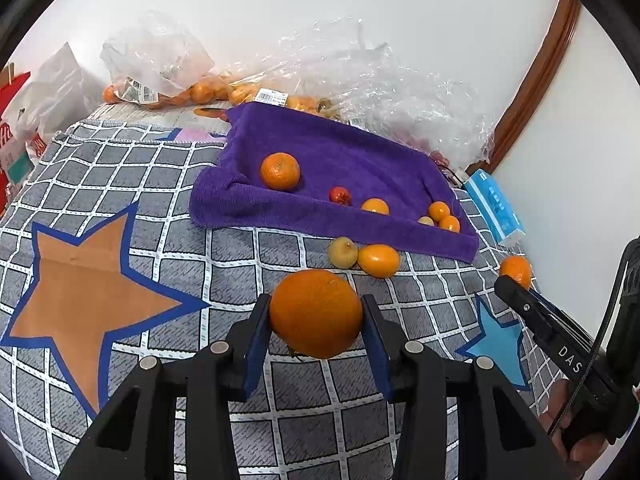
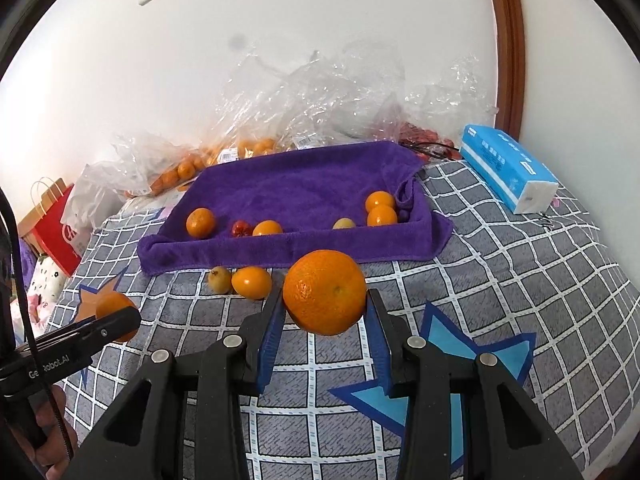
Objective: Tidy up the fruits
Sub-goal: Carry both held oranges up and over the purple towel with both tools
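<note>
My left gripper (image 1: pixel 316 320) is shut on a large orange (image 1: pixel 316 312) and holds it above the checked cloth. My right gripper (image 2: pixel 325 312) is shut on another orange (image 2: pixel 325 292); that orange also shows in the left wrist view (image 1: pixel 516 270). A purple towel tray (image 1: pixel 340 156) (image 2: pixel 304 184) lies ahead and holds an orange (image 1: pixel 280 171), a small red fruit (image 1: pixel 340 195) and several small orange fruits. A yellowish fruit (image 1: pixel 343 252) (image 2: pixel 219 279) and a small orange fruit (image 1: pixel 378 260) (image 2: pixel 252 282) lie just in front of the tray.
Clear plastic bags of oranges (image 1: pixel 160 76) (image 2: pixel 224 152) lie along the wall behind the tray. A blue tissue pack (image 1: pixel 496 208) (image 2: pixel 508 168) lies right of the tray. A red paper bag (image 2: pixel 56 228) stands at far left. A checked cloth (image 1: pixel 100 184) with stars covers the surface.
</note>
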A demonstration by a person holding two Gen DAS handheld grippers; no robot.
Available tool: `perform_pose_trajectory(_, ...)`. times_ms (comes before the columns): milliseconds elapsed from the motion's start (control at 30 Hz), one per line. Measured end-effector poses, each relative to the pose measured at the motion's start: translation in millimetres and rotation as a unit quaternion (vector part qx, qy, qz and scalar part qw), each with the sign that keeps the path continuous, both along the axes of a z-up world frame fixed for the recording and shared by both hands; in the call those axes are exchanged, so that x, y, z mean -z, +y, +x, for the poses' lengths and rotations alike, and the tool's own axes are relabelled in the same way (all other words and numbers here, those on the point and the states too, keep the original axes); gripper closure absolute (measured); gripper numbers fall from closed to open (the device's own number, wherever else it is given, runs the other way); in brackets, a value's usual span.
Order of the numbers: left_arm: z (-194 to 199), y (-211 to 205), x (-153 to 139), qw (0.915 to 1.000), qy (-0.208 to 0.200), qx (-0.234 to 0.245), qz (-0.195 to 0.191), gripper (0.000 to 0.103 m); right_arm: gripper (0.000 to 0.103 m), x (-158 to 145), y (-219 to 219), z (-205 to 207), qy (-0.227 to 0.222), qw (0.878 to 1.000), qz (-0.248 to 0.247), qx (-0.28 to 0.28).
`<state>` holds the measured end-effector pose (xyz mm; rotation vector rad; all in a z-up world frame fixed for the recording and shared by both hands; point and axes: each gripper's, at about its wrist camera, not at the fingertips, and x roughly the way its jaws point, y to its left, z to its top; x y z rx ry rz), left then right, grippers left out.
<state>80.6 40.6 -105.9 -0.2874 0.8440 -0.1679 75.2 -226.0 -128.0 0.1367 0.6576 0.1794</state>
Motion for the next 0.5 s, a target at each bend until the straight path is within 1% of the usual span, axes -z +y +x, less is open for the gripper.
perform_pose_trajectory(500, 9.0, -0.3, -7.9, 0.9999, -0.007, -0.006, 0.006, 0.062, 0.063, -8.4, -2.5, 7.4, -0.012, 1.000, 0.010, -0.001)
